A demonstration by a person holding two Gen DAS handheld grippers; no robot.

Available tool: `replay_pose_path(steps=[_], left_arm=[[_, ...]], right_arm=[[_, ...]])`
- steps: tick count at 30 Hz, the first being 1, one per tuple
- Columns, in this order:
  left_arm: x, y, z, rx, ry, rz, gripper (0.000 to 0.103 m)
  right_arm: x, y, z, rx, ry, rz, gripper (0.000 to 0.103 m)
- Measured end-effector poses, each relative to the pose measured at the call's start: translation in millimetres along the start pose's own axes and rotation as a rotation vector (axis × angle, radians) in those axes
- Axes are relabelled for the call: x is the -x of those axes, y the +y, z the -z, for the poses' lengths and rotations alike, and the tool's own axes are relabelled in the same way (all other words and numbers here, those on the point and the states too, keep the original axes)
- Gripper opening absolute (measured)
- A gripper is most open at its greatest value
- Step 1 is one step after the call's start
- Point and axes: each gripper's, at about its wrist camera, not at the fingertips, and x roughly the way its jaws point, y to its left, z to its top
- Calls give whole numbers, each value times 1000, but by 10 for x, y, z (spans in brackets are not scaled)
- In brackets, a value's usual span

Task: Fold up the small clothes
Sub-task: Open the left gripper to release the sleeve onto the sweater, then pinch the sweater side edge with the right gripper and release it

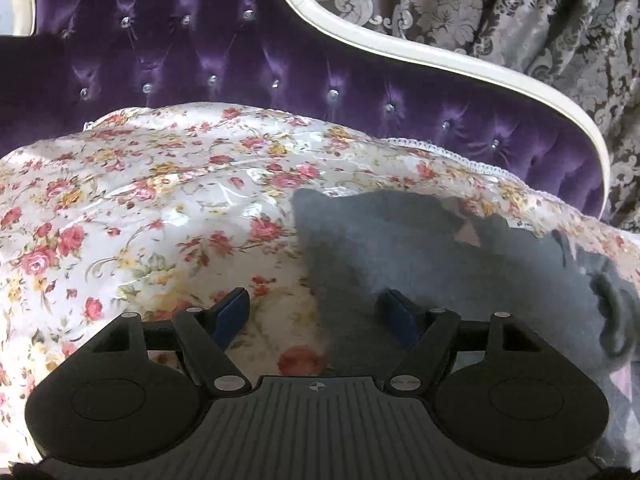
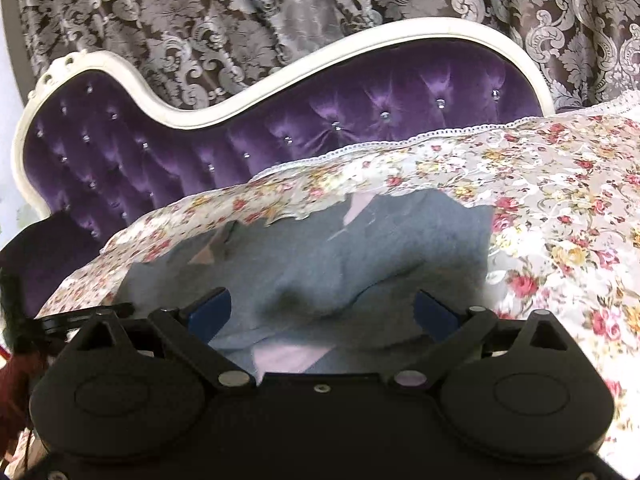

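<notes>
We find the grey garment (image 2: 320,256) lying on the flowered cover (image 2: 560,208) spread over the purple couch (image 2: 280,128), rumpled rather than flat, with a pale lining showing at its near edge. The right gripper (image 2: 320,312) sits low over the garment's near side with its fingers wide apart and nothing between them; we judge it placed there to take hold of a fold or hem. The left gripper (image 1: 316,312) is likewise spread and empty, straddling the garment's (image 1: 420,256) left edge, one finger over the flowered cover (image 1: 140,200) and the other over grey cloth, which suits a pinch on that border. The garment's far edge lies close under the cover's lace trim (image 2: 400,142), near the couch back, so room there is short. To the left the cover lies bare, offering space to lay a fold over.
</notes>
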Motion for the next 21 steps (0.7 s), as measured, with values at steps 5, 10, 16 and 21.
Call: replay_pose_path(steps=[5, 10, 16, 21], left_arm=[[32, -59, 38, -30, -10, -15, 74], [-12, 8, 65, -10, -12, 3, 74], [-24, 17, 67, -9, -11, 6, 74], [-27, 19, 59, -8, -6, 9, 74]], right_arm=[[-186, -65, -50, 11, 12, 20, 85], [-391, -167, -126, 2, 10, 59, 71], [-667, -401, -252, -100, 37, 96, 71], [-766, -428, -289, -104, 73, 102, 14]])
